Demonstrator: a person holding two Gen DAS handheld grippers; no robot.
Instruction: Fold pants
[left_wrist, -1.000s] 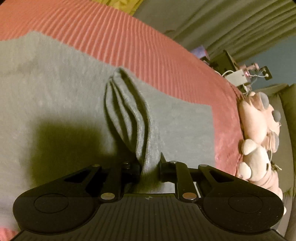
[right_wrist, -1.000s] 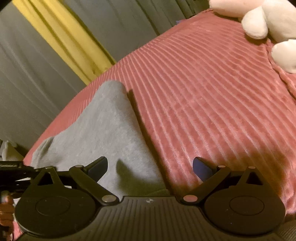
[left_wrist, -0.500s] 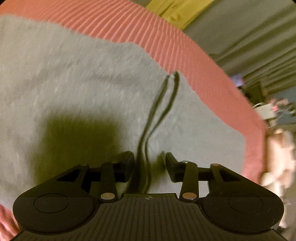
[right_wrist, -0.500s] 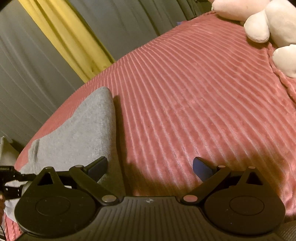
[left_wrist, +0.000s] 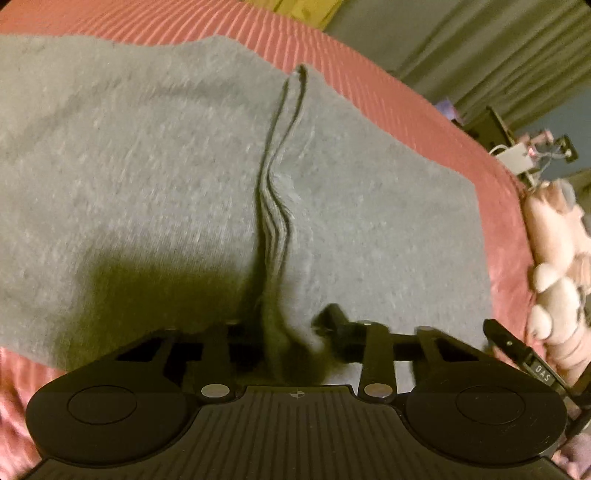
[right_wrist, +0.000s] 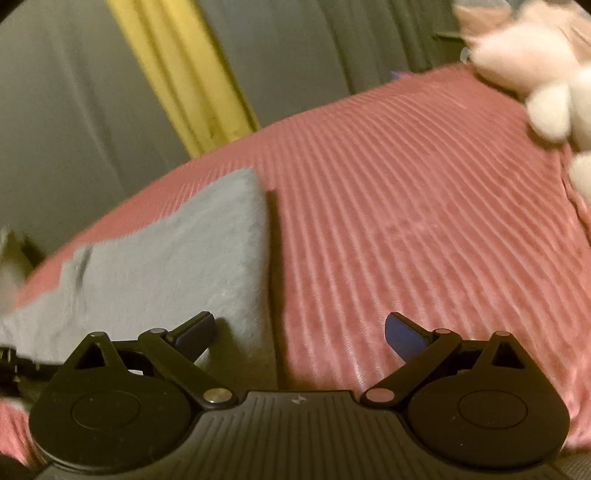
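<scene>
The grey pants (left_wrist: 147, 177) lie spread on the pink ribbed bedspread (left_wrist: 369, 74). A raised fold of layered ribbed edges (left_wrist: 275, 206) runs up the middle of the left wrist view. My left gripper (left_wrist: 286, 325) has its jaws partly apart around the near end of this fold; the grip itself is in shadow. In the right wrist view the pants (right_wrist: 166, 258) lie at the left, with a straight folded edge. My right gripper (right_wrist: 299, 332) is open and empty, its left finger over the pants' edge and its right finger over the bedspread (right_wrist: 424, 203).
A pink and white plush toy (left_wrist: 554, 258) lies at the right edge of the bed and also shows in the right wrist view (right_wrist: 546, 74). Grey and yellow curtains (right_wrist: 177, 74) hang behind the bed. Electronics (left_wrist: 524, 155) sit beyond the bed's far corner.
The left gripper's jaws have widened around the fold, and the pants now lie lower and flatter. The right gripper has shifted slightly; it stays open.
</scene>
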